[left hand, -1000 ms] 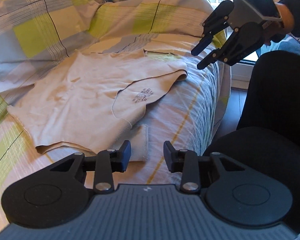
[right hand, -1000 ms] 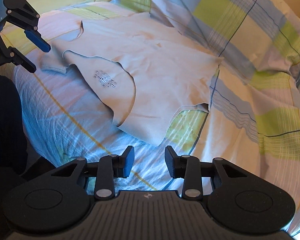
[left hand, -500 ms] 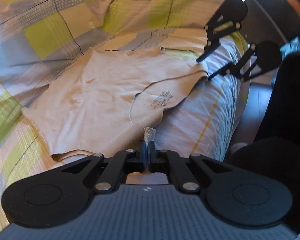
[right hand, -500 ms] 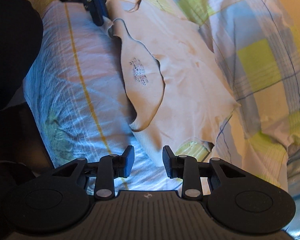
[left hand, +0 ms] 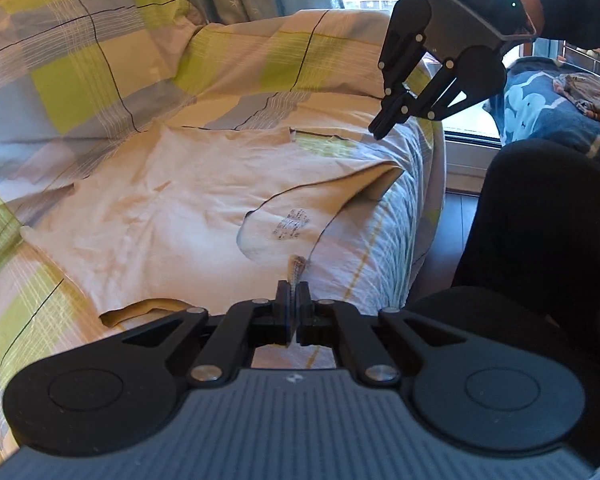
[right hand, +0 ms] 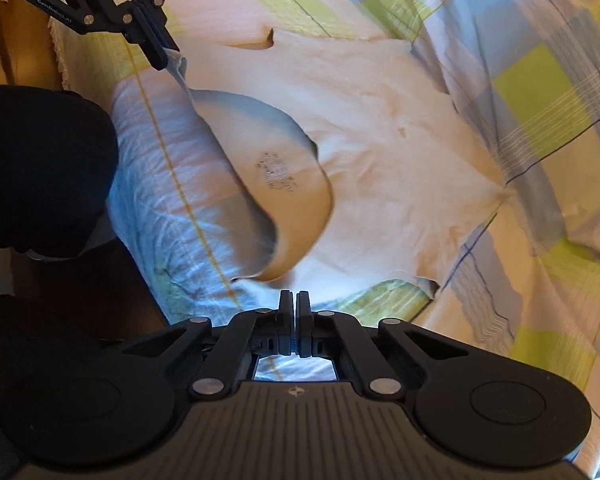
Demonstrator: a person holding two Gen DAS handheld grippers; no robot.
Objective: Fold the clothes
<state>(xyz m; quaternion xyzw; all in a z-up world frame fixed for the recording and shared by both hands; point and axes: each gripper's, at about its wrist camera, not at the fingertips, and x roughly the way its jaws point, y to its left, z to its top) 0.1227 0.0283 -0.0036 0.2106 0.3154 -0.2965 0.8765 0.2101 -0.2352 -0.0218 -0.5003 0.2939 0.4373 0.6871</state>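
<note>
A cream shirt (left hand: 160,216) lies spread on the bed, its near edge turned back so that a printed label (left hand: 292,226) shows. My left gripper (left hand: 294,300) is shut on that edge, and a strip of fabric stands up between its fingers. The right wrist view shows the same gripper (right hand: 162,62) pinching the shirt (right hand: 380,152) at its corner, lifting the flap. My right gripper (right hand: 295,308) is shut just off the shirt's other near corner, with no cloth visible between its fingers. From the left wrist view it (left hand: 380,130) hangs above the far corner, apart from the fabric.
The bed has a striped sheet (left hand: 372,240) and a bunched plaid duvet (left hand: 100,52) along the far side. A person's dark-clothed leg (left hand: 540,220) stands close to the bed's edge. A blue patterned cover (left hand: 540,112) lies beyond it, by the window.
Both grippers went from open to shut. The left one closed on the shirt's edge and raised it. The right one rolled, rose and closed above the far corner.
</note>
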